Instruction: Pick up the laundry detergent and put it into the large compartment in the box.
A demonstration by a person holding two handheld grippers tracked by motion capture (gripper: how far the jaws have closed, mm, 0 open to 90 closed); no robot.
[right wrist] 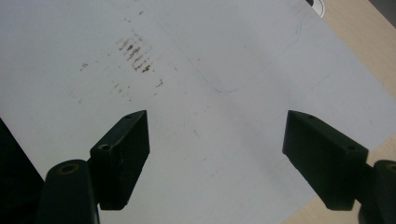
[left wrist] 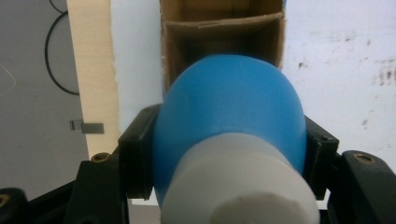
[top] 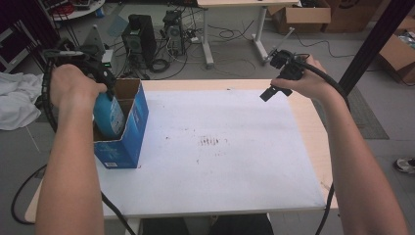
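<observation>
A blue bottle (top: 108,115) with a white cap hangs in my left gripper (top: 104,88), its lower part inside an open blue cardboard box (top: 128,142) at the table's left edge. In the left gripper view the jaws are shut on the bottle (left wrist: 229,107) just above the white cap (left wrist: 238,182). The box's brown interior (left wrist: 224,32) lies straight beyond it. My right gripper (top: 272,89) is held above the far right of the table, jaws wide apart. Nothing is between them (right wrist: 217,140), and the white sheet lies below.
A white sheet (top: 220,166) covers the wooden table (top: 315,132), with brown stains (top: 213,142) near its middle. Behind the table are computer towers (top: 139,36), cables and another desk. A white cloth (top: 17,100) lies at left, and a black post (top: 372,44) rises at right.
</observation>
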